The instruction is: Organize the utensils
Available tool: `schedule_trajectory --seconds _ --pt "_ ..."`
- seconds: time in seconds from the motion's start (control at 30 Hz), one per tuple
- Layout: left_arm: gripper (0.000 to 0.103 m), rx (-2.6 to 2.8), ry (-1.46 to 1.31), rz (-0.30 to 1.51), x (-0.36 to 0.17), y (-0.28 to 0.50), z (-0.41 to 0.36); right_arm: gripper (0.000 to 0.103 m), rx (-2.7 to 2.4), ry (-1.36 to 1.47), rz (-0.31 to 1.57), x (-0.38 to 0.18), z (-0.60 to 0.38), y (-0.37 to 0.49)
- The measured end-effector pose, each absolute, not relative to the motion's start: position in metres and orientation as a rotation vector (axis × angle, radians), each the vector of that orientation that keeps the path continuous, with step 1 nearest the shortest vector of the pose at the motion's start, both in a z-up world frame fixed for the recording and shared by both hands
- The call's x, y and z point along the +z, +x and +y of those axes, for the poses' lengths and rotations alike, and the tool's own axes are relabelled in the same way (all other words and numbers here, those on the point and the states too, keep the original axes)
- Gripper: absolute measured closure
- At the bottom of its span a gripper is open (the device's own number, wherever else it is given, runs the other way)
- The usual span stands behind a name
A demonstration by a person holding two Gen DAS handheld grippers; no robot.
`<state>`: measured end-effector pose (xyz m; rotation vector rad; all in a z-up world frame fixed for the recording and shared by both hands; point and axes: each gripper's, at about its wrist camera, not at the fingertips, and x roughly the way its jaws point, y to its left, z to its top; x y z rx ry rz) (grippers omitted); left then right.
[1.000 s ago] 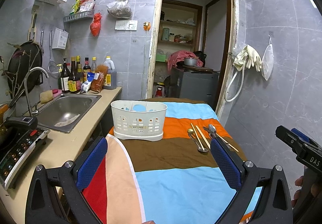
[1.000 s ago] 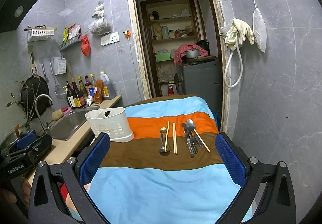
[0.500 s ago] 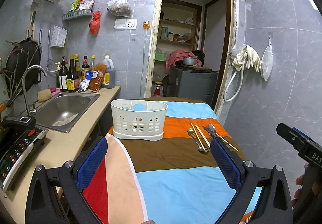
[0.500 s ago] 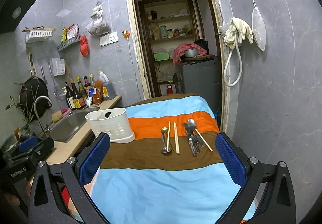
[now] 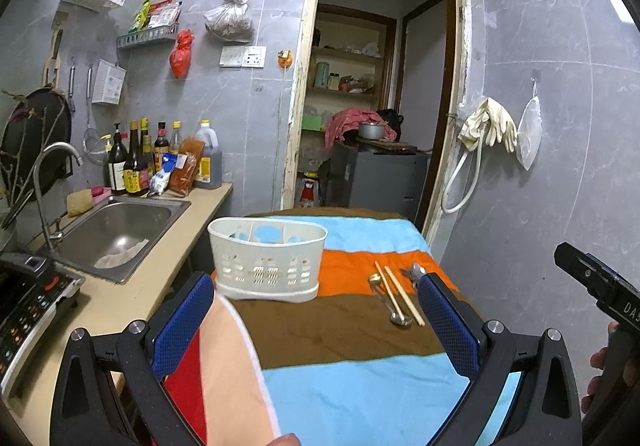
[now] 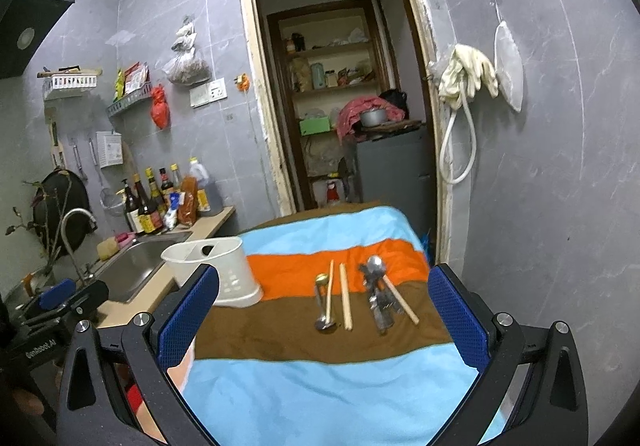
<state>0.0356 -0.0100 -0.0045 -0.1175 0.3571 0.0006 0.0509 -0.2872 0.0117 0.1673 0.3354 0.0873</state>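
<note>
1. Two hand-held grippers in view: left hand-held gripper point(image 5: 316, 320) and right hand-held gripper point(image 6: 324, 316), both spread wide with nothing between the blue pads, both held above the near end of the bench point(image 6: 320, 386).
2. One striped cloth point(image 6: 304, 342) over the bench: blue, orange, brown, blue bands.
3. One white caddy point(image 5: 267, 258) upright at the left of the orange band, next to the sink point(image 5: 116, 230); slotted walls, inner dividers showing, holding no utensils as far as can be seen.
4. Two chopsticks point(image 6: 338, 296) side by side across the orange and brown bands, well to the right of the caddy.
5. One gold spoon point(image 6: 321, 300) just left of the chopsticks, touching the left one; something silver at its near end, kind hard to tell.
6. One heap of silver cutlery point(image 6: 378, 298) right of the chopsticks, a spoon bowl at the far end; pieces overlapping, count not readable.
7. One wooden-handled utensil point(image 6: 400, 304) slanting out of that heap.
8. About six bottles point(image 5: 138, 161) plus one jug point(image 5: 208, 159) behind the sink; labels too small to read.
9. Writing: "GenRobot.AI" on the left gripper body in the right wrist view; "DAS" cut off at the edge on the right gripper body in the left wrist view.
</note>
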Motion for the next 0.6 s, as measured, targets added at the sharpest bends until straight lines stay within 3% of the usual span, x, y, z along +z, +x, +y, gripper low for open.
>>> schedule_trajectory --seconds 0.6 --pt "0.0 -0.011 -0.113 0.379 -0.018 0.161 -0.07 0.001 0.168 0.032 0.314 0.017 -0.32 0.189"
